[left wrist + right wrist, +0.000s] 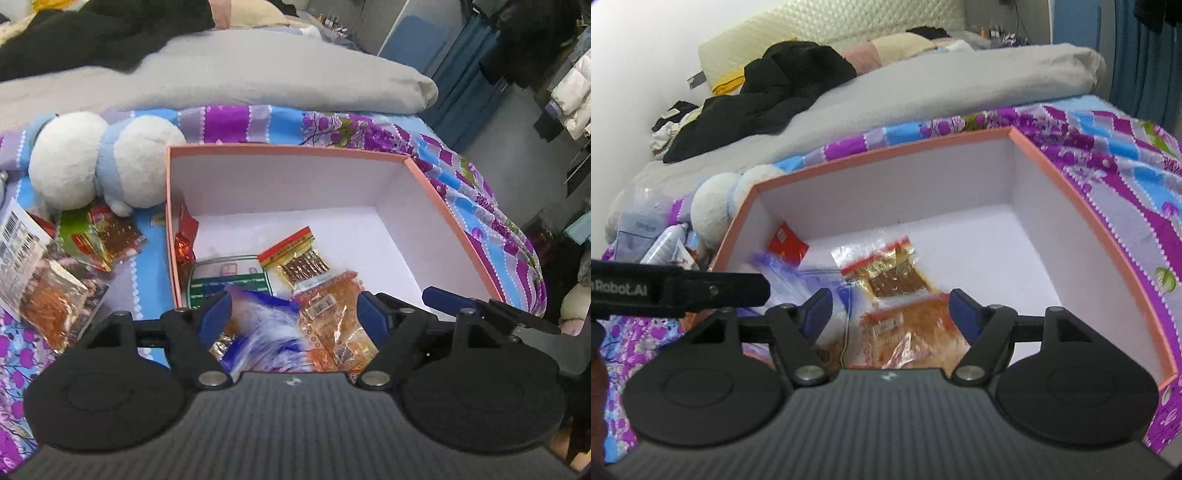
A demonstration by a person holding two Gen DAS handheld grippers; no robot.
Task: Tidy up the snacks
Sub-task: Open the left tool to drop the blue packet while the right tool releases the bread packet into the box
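1. The snacks are split between two places: several packets lie in the pink box (443,206) on the bed (332,125), clustered toward its near-left corner, and a few more lie loose on the bedspread outside the box's left wall.
2. Inside the box, a blurred blue-and-white packet (269,328) sits right between the fingers of the left claw (291,317), apparently falling or just let go; beside it lie an orange packet (332,317), a yellow-and-red packet of brown pieces (299,258), a green-and-white packet (225,280) and a red packet (184,232) leaning on the left wall.
3. Outside, a green-and-red packet (99,236) and a clear bag of orange strips (51,299) rest near the plush toy (99,162).
4. The left claw is spread wide over the box's near edge, gripping nothing that I can tell.
5. The right claw (890,314) is likewise spread wide and empty, hovering over the same near-left part of the box.
6. The loose packets lie left of both claws, so the left one is nearer and looks better placed to fetch them; the bag of orange strips runs lengthwise toward the box's near-left corner.
7. The far and right parts of the box floor remain bare.
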